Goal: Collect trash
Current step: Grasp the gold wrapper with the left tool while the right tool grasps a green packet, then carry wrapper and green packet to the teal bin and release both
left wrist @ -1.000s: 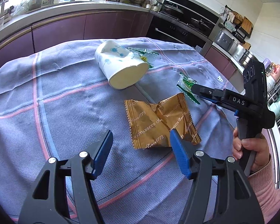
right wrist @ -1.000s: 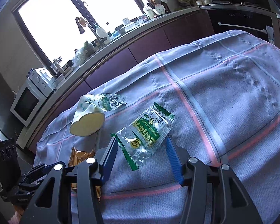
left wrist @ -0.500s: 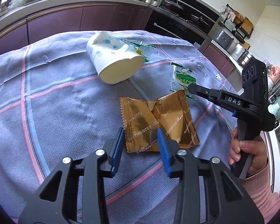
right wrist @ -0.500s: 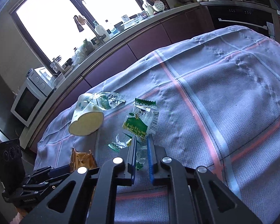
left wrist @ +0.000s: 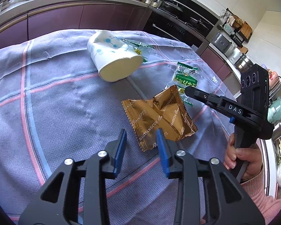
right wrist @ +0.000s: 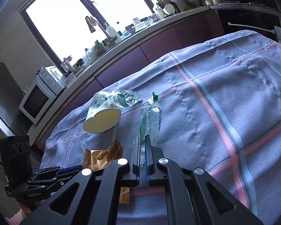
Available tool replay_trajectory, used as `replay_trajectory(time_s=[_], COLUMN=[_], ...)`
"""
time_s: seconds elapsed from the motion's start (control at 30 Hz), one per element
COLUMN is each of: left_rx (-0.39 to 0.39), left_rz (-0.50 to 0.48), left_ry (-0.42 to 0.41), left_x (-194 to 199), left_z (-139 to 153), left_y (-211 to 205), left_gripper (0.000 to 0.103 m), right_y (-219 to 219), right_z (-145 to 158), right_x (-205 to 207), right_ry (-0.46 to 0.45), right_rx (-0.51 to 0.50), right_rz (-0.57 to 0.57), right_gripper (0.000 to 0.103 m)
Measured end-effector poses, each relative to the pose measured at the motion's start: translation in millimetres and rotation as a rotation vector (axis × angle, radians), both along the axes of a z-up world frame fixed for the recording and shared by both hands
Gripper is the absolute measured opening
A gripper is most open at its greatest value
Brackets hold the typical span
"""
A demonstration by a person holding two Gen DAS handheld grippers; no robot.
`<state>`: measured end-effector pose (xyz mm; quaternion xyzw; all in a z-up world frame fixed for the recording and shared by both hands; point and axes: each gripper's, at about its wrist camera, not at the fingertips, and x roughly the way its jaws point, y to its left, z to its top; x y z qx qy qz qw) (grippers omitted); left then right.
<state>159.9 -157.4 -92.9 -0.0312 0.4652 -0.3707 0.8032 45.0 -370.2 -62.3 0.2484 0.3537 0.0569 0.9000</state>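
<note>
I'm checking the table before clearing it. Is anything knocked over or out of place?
Yes. The paper cup lies tipped on its side on the tablecloth, its mouth squashed out of round. A clear wrapper lies crumpled behind it, and a gold wrapper lies creased nearer the left tongs. No spill shows.

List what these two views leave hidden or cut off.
- Gold wrapper, right wrist view: lower part hidden behind the right gripper.
- Clear green wrapper, left wrist view: partly behind the paper cup.
- Green snack wrapper, right wrist view: seen edge-on, print unreadable.
- Any trash bin: in neither view.
</note>
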Motion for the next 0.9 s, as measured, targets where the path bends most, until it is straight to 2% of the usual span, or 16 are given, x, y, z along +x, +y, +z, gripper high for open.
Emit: replay_trajectory(time_s=[0.07, 0.23, 0.3, 0.37, 0.43, 0.63, 0.9], left_rx=[-0.006, -0.028, -0.035, -0.029, -0.026, -0.058, -0.109], left_rz=[-0.005, -0.017, -0.015, -0.011, -0.006, 0.013, 0.025], left_ry=[0.011, 0.03, 0.036, 0.038, 0.033, -0.006, -0.075], left_x=[2.2, 4.9, 5.0, 3.5, 1.6, -5.9, -27.6], left_z=[-0.4, -3.0, -3.9, -4.9, -5.4, 4.2, 29.0], left_y=[-1.5, -8.4, -8.9, -8.9, -7.1, 7.2, 38.4], left_gripper=[0.043, 0.044, 0.034, 0.017, 0.012, 0.005, 0.003], right_y=[6.0, 14.7, 16.9, 18.4, 18.7, 19.2, 31.7], right_z=[-1.3, -1.9, -1.6, -0.4, 0.6, 5.6, 21.1], right_x=[1.0, 2.7, 2.7, 1.6, 0.4, -3.2, -8.6], right_ry=[0.005, 0.01, 0.008, 0.002, -0.005, -0.035, -0.084], right_rx=[-0.003, -0.007, -0.008, -0.008, -0.005, -0.003, -0.009], right_rz=[0.016, 0.044, 0.052, 0.058, 0.059, 0.053, 0.072], right_gripper=[0.004, 0.004, 0.003, 0.002, 0.002, 0.002, 0.002])
